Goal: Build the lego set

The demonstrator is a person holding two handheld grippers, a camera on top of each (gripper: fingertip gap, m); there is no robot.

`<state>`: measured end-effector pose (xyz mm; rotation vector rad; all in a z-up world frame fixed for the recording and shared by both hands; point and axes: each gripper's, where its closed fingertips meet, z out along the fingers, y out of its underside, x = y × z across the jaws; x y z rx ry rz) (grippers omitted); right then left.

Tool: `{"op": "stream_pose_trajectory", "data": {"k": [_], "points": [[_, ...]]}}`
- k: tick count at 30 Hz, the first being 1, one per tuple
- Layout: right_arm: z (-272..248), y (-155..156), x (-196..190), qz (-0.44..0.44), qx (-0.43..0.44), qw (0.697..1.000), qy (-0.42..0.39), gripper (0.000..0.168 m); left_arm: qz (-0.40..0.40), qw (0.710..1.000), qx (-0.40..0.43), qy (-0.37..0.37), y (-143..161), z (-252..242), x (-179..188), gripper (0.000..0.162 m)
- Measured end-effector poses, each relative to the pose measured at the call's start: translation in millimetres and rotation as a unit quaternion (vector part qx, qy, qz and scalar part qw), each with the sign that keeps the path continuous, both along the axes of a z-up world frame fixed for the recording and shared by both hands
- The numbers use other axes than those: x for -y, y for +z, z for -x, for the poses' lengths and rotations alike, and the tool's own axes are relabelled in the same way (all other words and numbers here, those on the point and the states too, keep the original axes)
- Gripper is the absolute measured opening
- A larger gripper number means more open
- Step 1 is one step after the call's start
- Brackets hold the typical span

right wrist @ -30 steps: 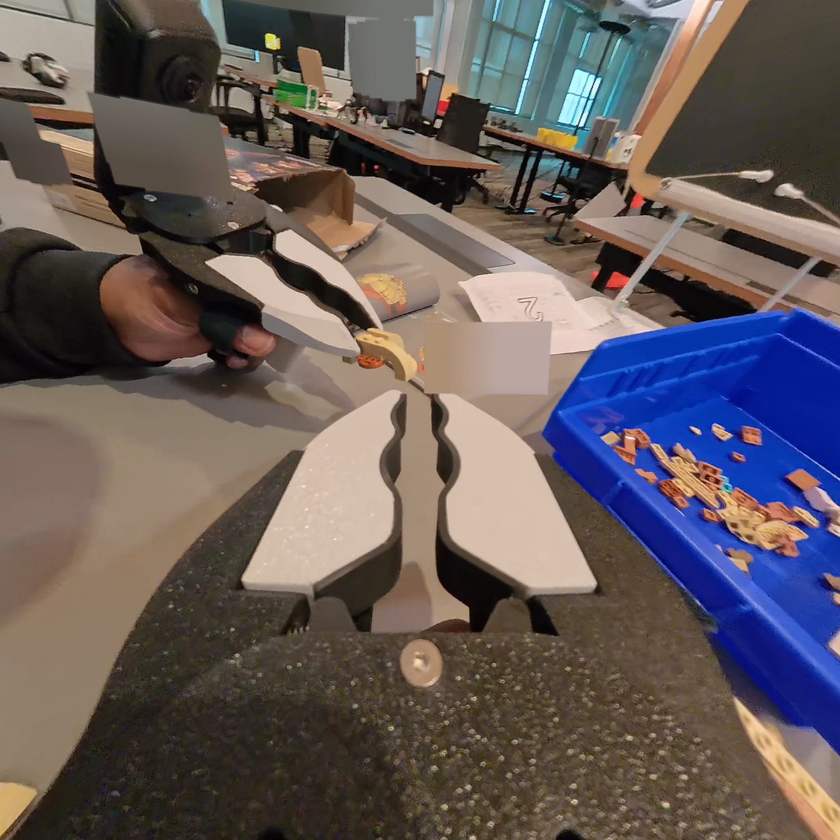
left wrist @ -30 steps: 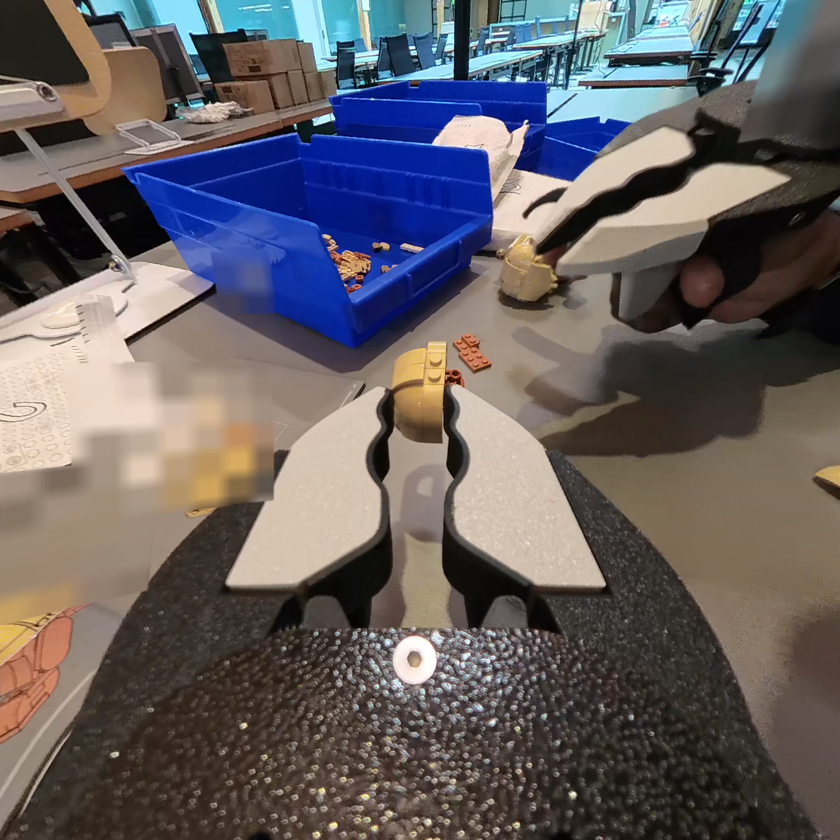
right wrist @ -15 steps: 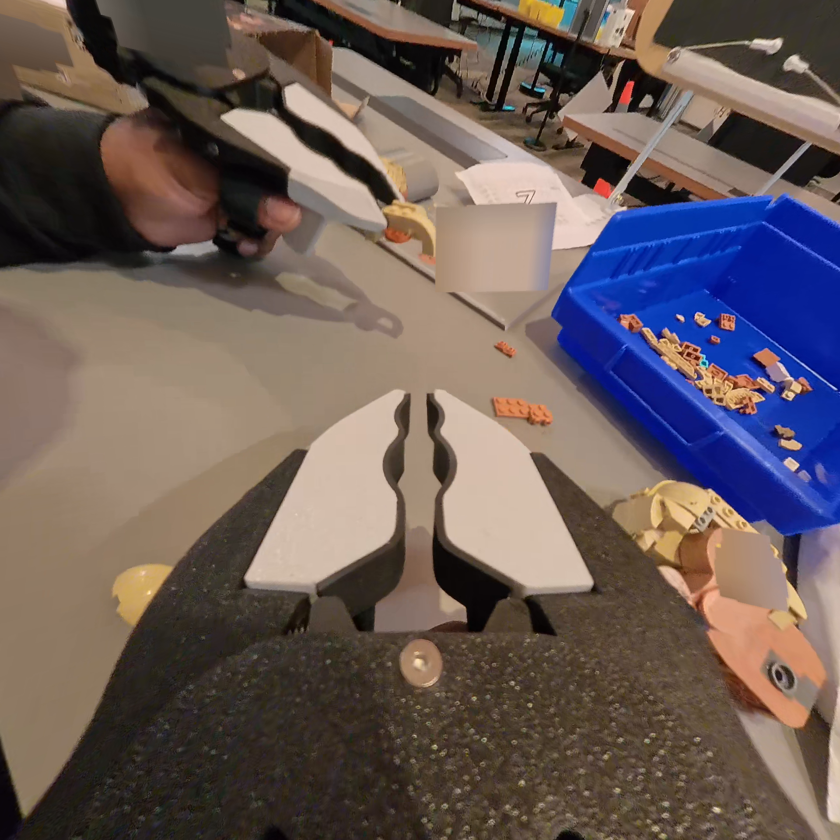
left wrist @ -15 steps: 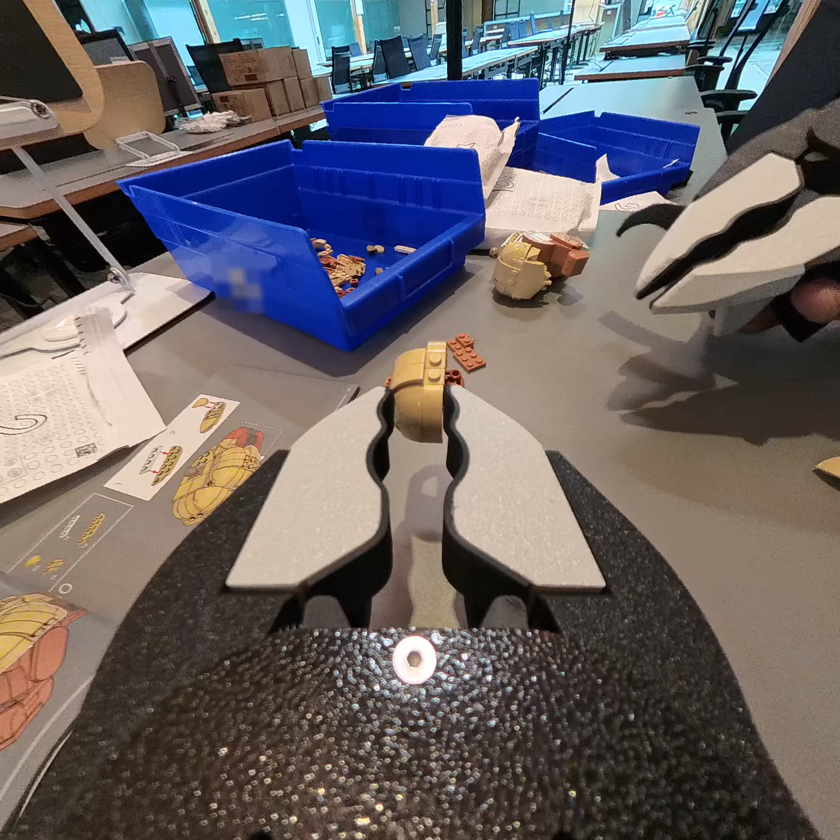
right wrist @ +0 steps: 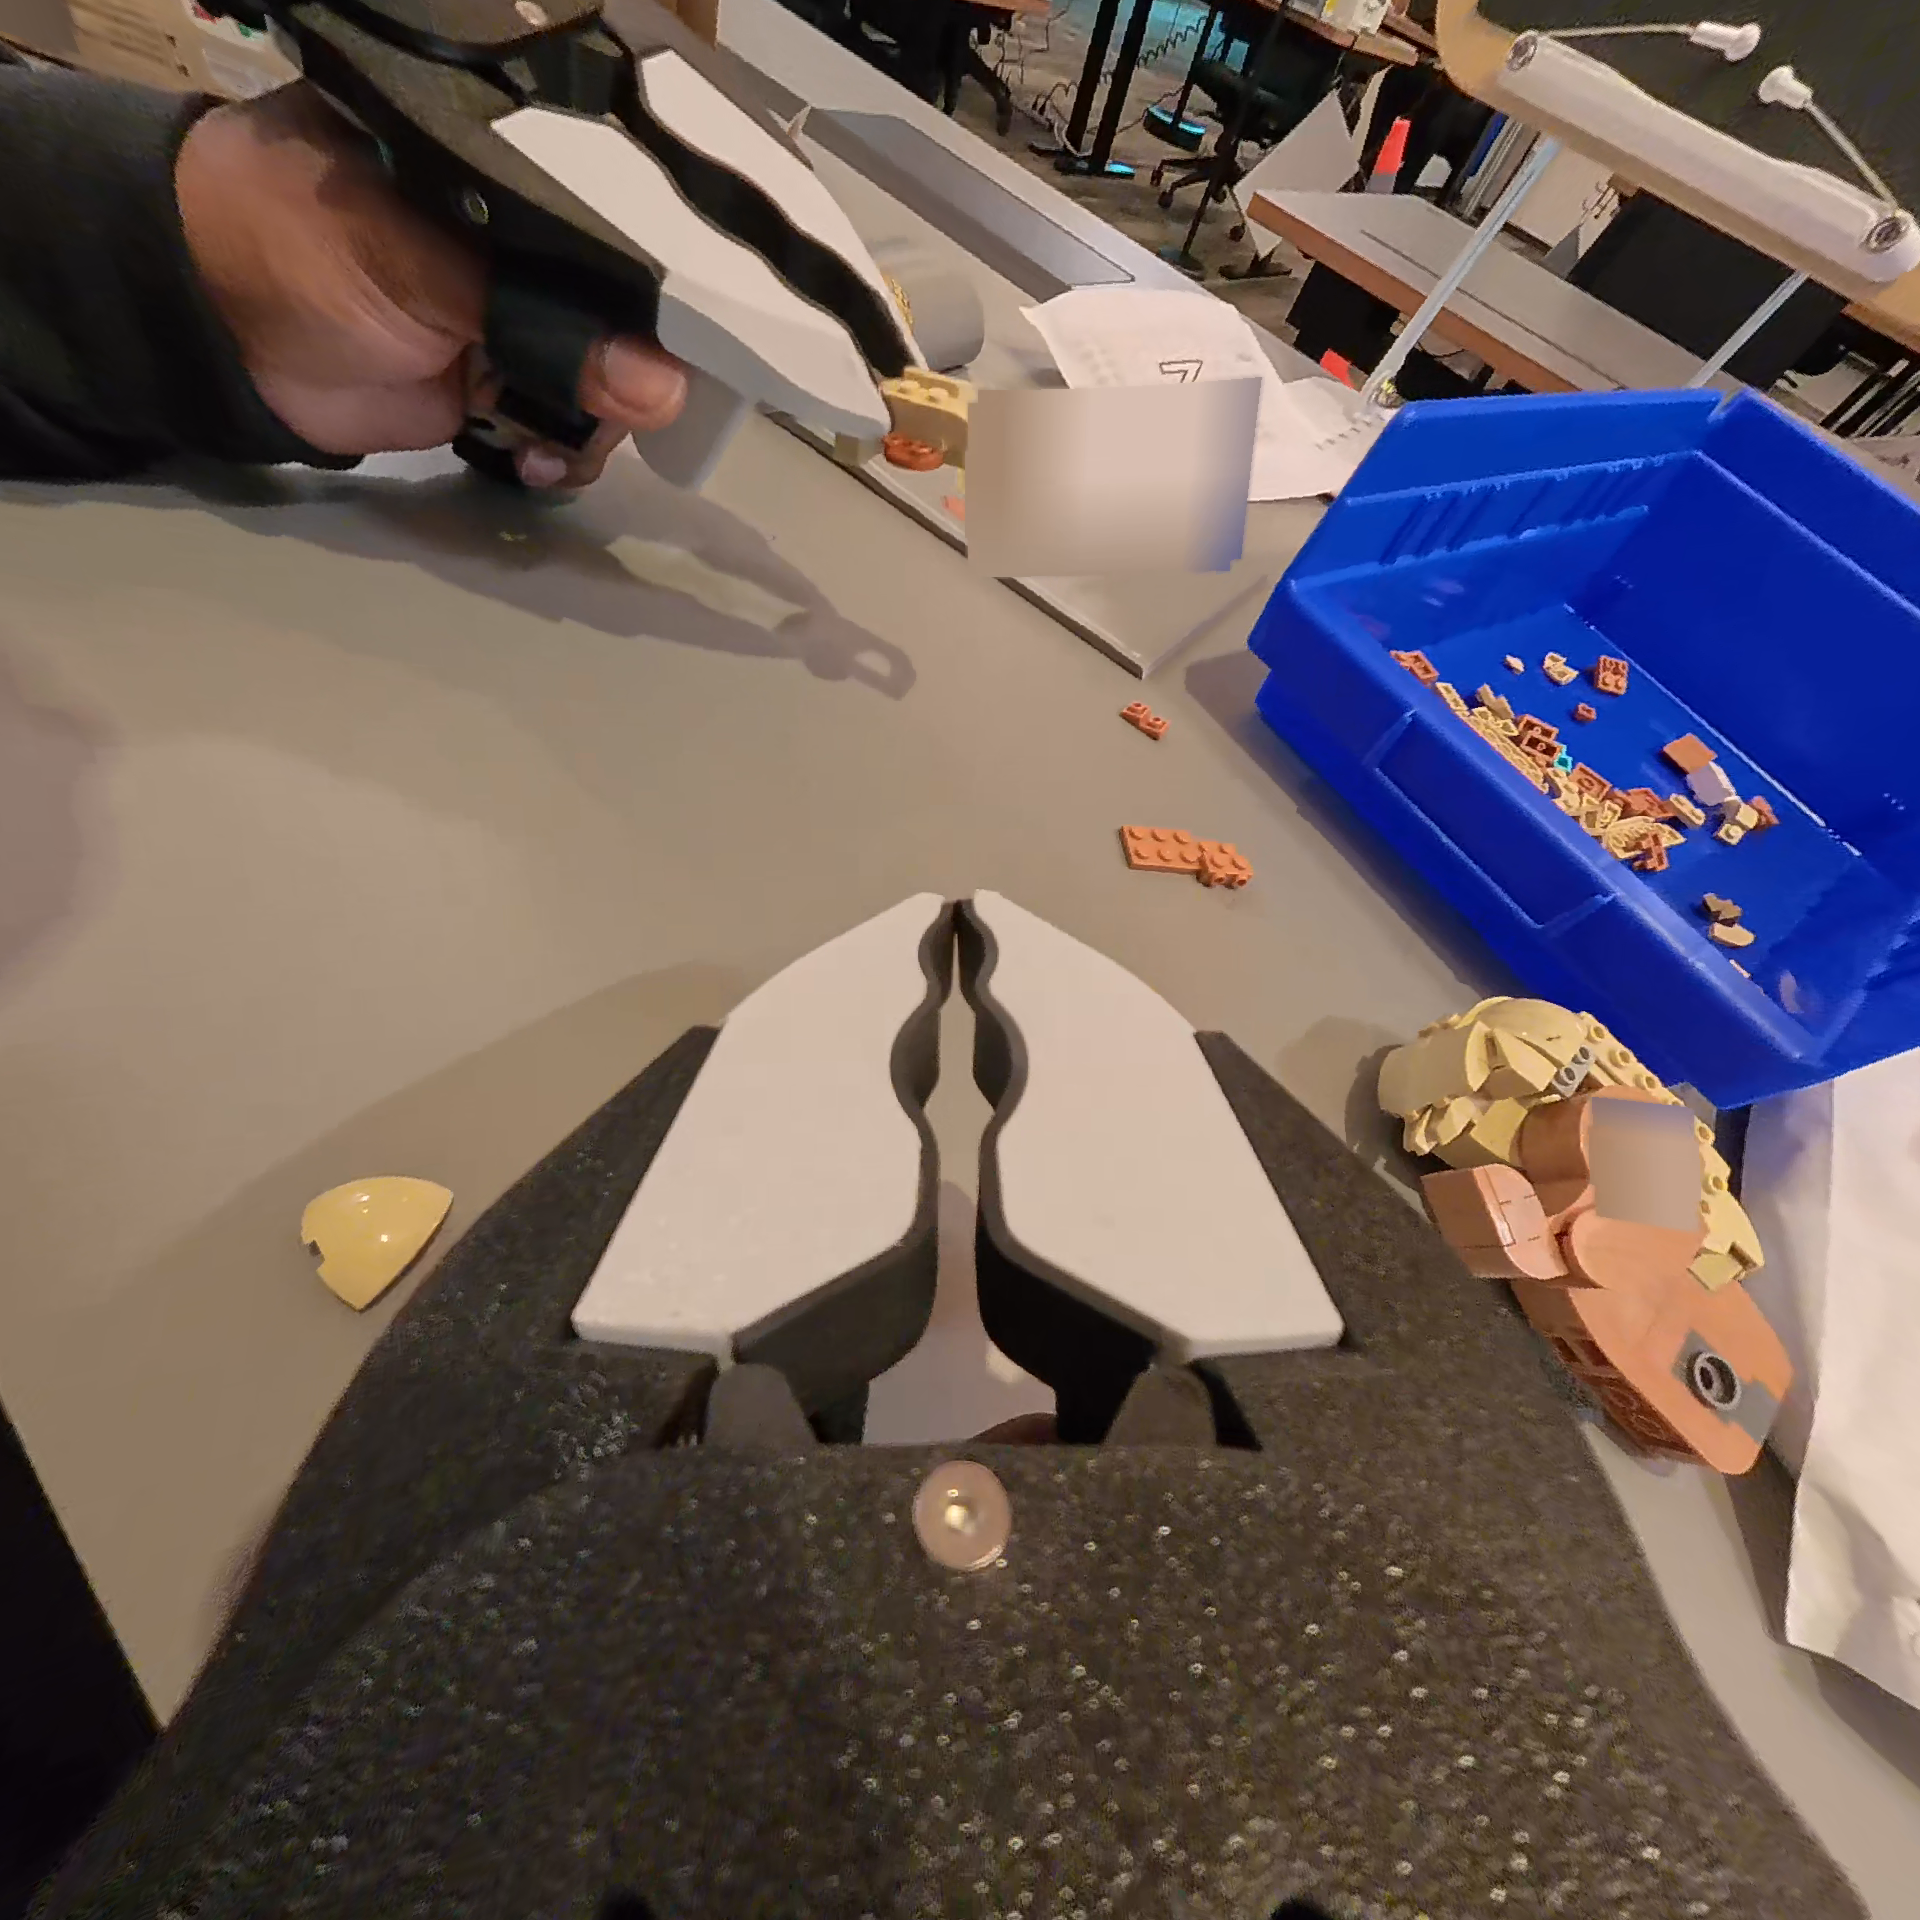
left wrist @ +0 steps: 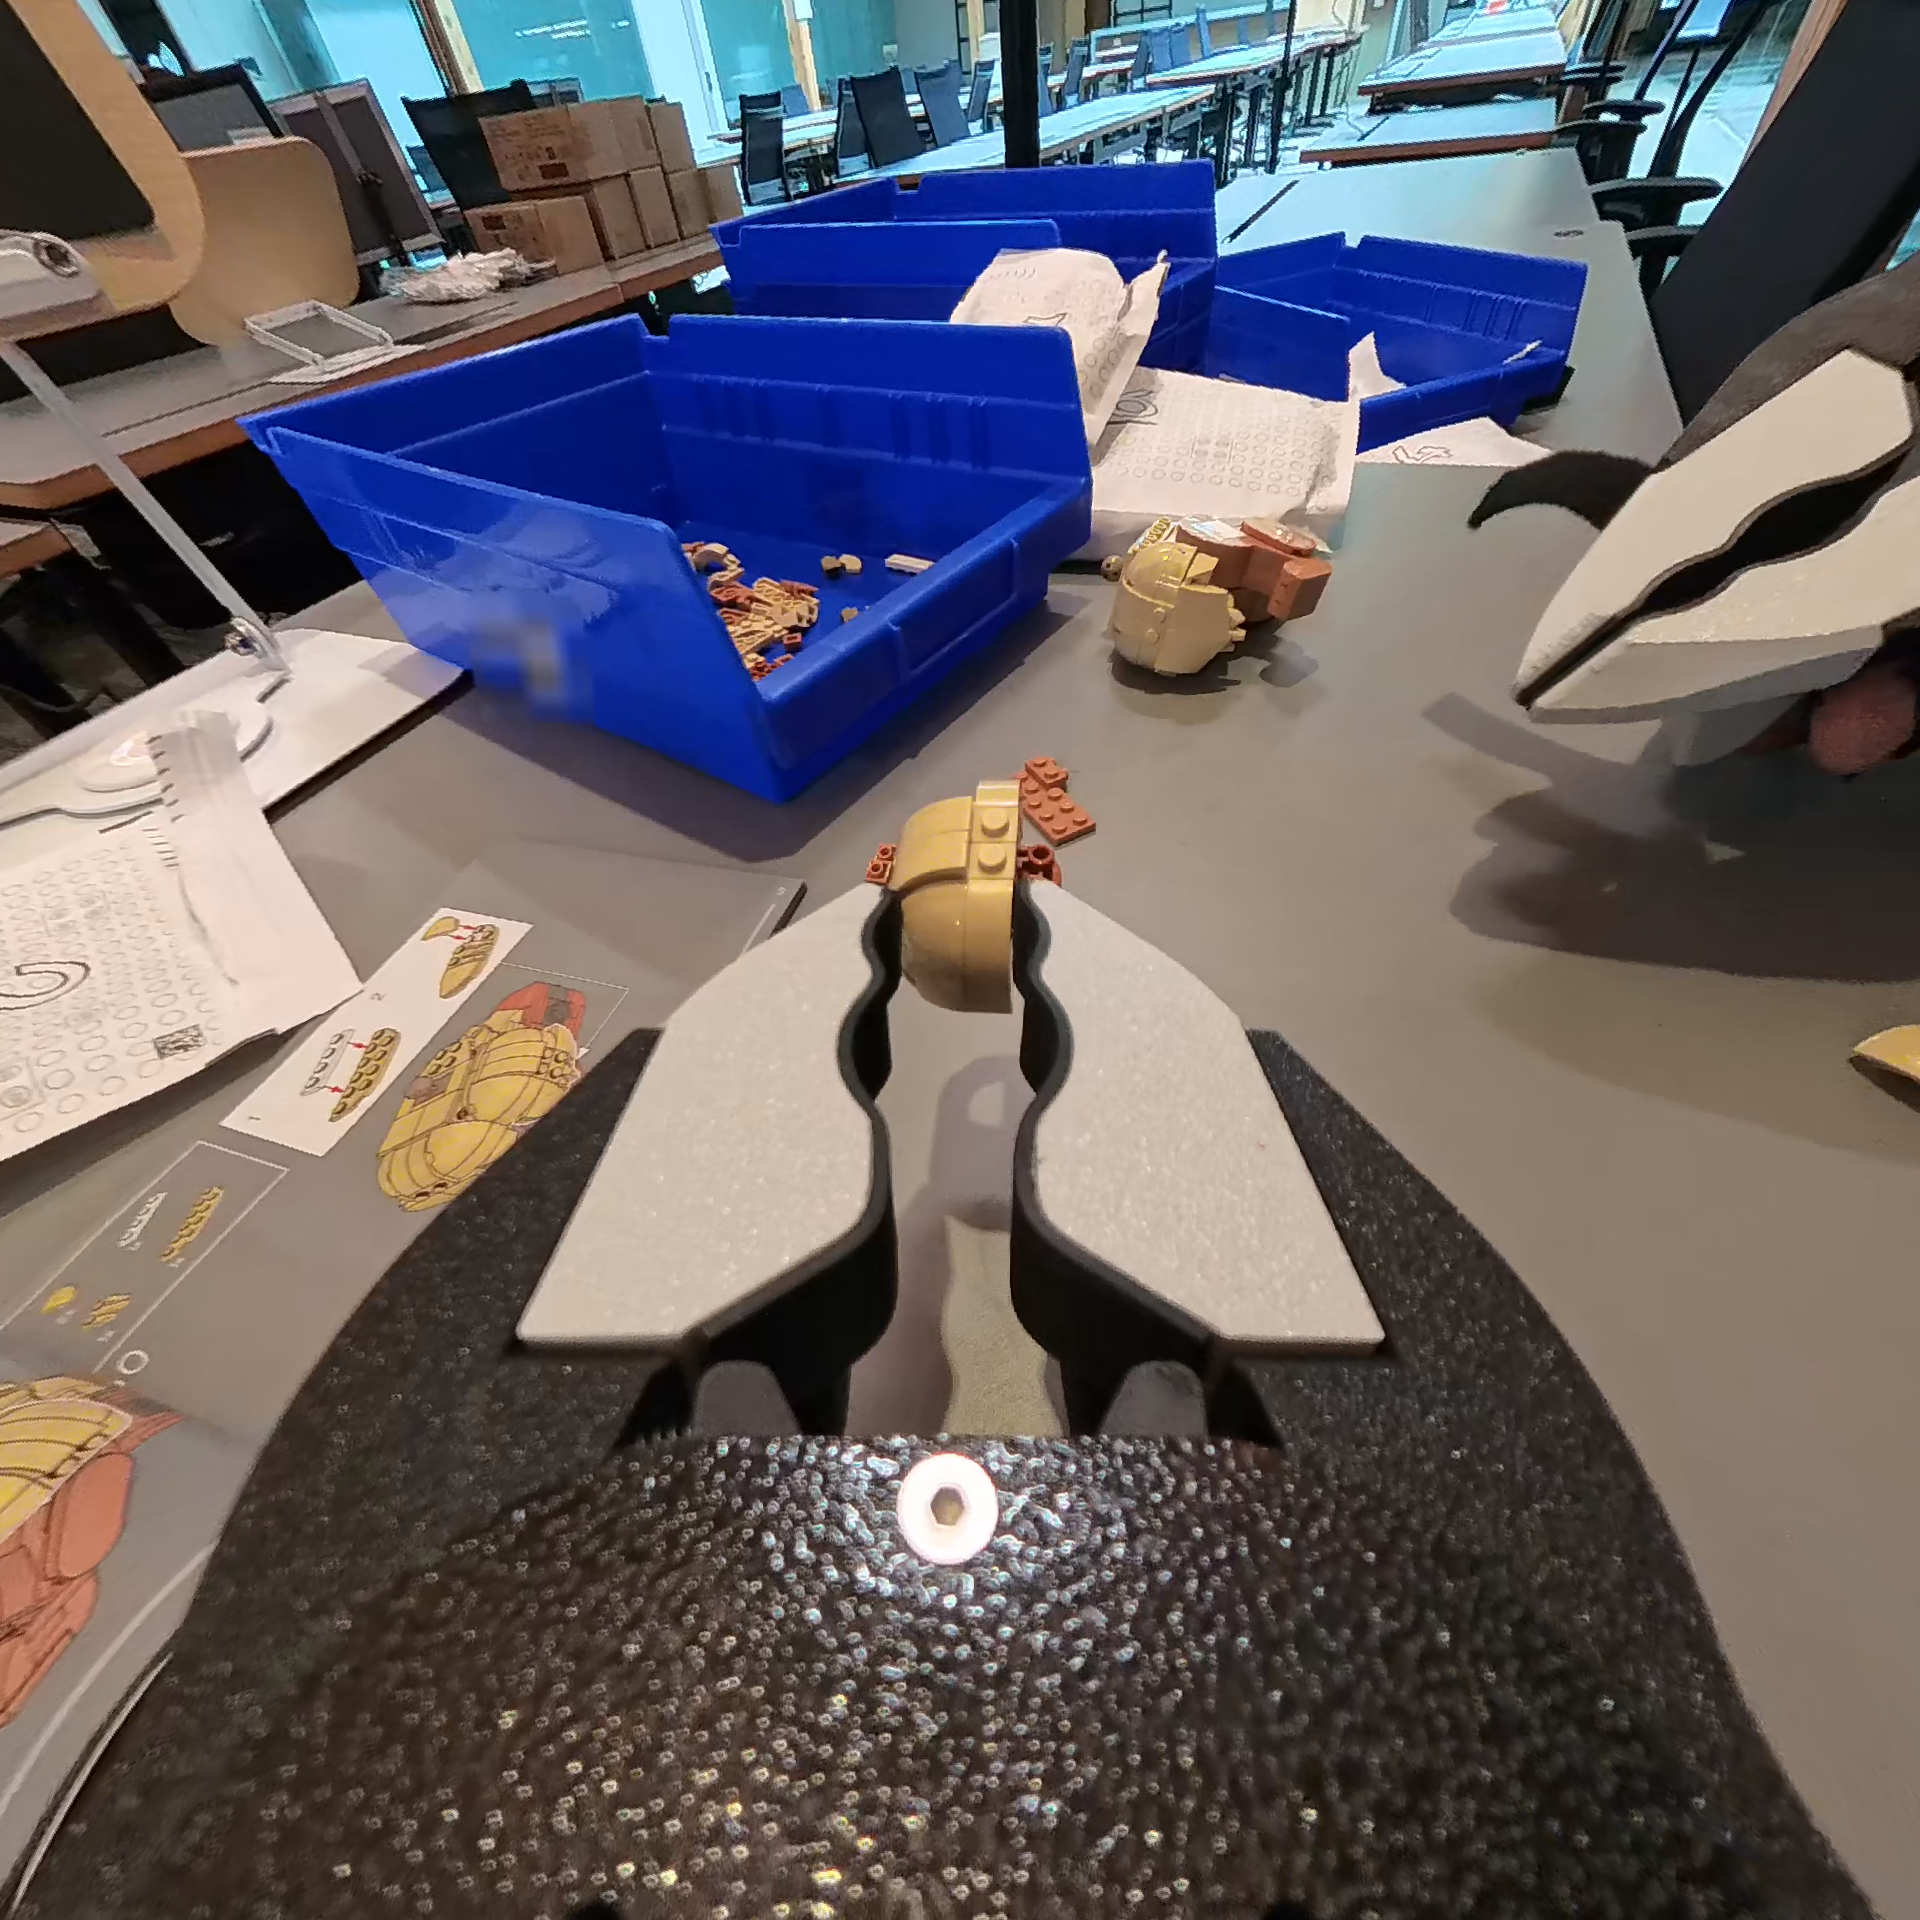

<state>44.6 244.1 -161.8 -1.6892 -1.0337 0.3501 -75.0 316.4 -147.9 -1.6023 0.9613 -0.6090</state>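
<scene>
Holding tan dome piece (left wrist: 958,914) clamped in my left gripper (left wrist: 954,925), above table. Right gripper (right wrist: 956,914) closed, empty. Loose tan shell (right wrist: 372,1236) lies on table just left of right gripper, nearer it; I judge that the next pick.

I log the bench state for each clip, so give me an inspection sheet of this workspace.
Surface: grey table, mostly bare.
Job's things: tan piece in the left gripper; half-built model beside the blue bin of loose bricks; brown plates; tan shell; instruction booklet.
Clutter: paper bags, more bins.
Grippers: left shut on the tan piece; right gripper shut, empty.
Cables: nothing seen.
Surroundings: desks, chairs, cardboard boxes.
</scene>
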Motion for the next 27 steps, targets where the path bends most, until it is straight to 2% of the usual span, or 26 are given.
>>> {"op": "stream_pose_trajectory", "data": {"k": [10,20,27], "points": [[-11.4,-5.9,29.9,0.029,0.019,0.999,0.032,0.000,-0.002,1.000,-0.008,-0.006,-1.7,-2.2,2.0,0.020],[-6.6,-21.3,67.3,0.089,0.031,0.993,0.064,0.011,-0.003,0.999,-0.027,-0.035,-6.2,-11.6,12.8,0.020],[-3.1,-21.5,78.3,0.088,0.026,0.994,0.065,0.013,-0.008,0.998,-0.041,-0.045,-9.2,-15.7,17.5,0.020]]}}
